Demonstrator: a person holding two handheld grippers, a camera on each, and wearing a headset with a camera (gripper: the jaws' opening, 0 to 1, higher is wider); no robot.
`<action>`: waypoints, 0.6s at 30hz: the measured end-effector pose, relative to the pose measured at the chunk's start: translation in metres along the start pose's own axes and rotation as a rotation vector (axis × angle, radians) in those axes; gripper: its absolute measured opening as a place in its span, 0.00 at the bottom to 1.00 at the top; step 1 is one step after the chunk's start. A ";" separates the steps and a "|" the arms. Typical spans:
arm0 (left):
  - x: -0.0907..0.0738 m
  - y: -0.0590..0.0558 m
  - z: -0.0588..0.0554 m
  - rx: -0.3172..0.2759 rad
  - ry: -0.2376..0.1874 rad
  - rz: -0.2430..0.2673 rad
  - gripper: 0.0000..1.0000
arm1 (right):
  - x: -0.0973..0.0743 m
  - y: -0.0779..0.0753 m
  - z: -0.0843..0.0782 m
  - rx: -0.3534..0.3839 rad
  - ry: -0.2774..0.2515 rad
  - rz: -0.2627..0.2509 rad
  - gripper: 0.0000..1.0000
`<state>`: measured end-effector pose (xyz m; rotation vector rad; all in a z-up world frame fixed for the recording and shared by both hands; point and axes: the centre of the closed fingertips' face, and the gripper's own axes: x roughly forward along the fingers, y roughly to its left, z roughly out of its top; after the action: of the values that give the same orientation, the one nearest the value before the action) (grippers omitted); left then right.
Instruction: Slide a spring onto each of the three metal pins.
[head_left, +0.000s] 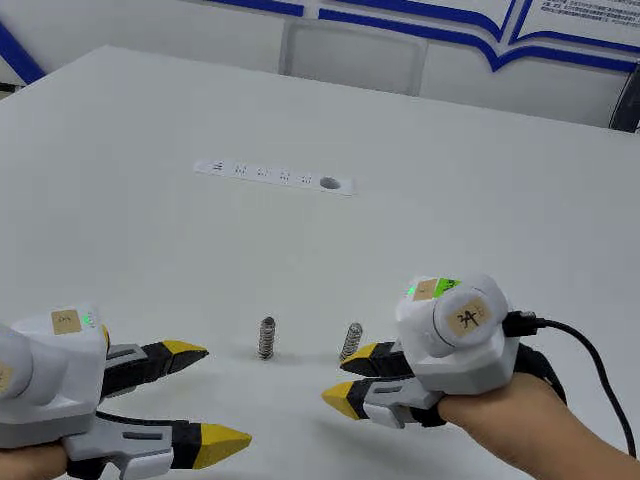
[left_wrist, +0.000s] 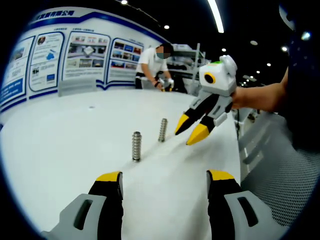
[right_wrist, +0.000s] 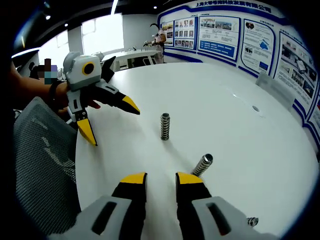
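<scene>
"3A" — round sticker | right tongs; wall posters illegible

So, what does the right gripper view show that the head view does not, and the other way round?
The right gripper view adds a small silvery metal piece lying on the white table, and a grey mesh chair back. The head view adds a black cable running from the right gripper. Both share the two coiled metal springs, one upright and one tilted, and the left gripper with its tongs open.
</scene>
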<state>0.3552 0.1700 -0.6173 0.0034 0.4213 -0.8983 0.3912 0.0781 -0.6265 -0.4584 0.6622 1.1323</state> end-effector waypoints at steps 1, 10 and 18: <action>0.000 0.000 0.000 0.000 0.000 -0.001 0.69 | -0.002 -0.001 -0.001 0.002 0.001 -0.003 0.24; 0.000 -0.002 0.001 0.000 -0.001 0.000 0.70 | -0.021 -0.008 -0.015 0.024 0.002 -0.032 0.27; -0.002 -0.003 0.000 0.001 0.002 0.000 0.70 | -0.038 -0.016 -0.029 0.062 0.001 -0.065 0.29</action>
<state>0.3519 0.1696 -0.6162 0.0053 0.4225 -0.8985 0.3889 0.0284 -0.6213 -0.4243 0.6767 1.0477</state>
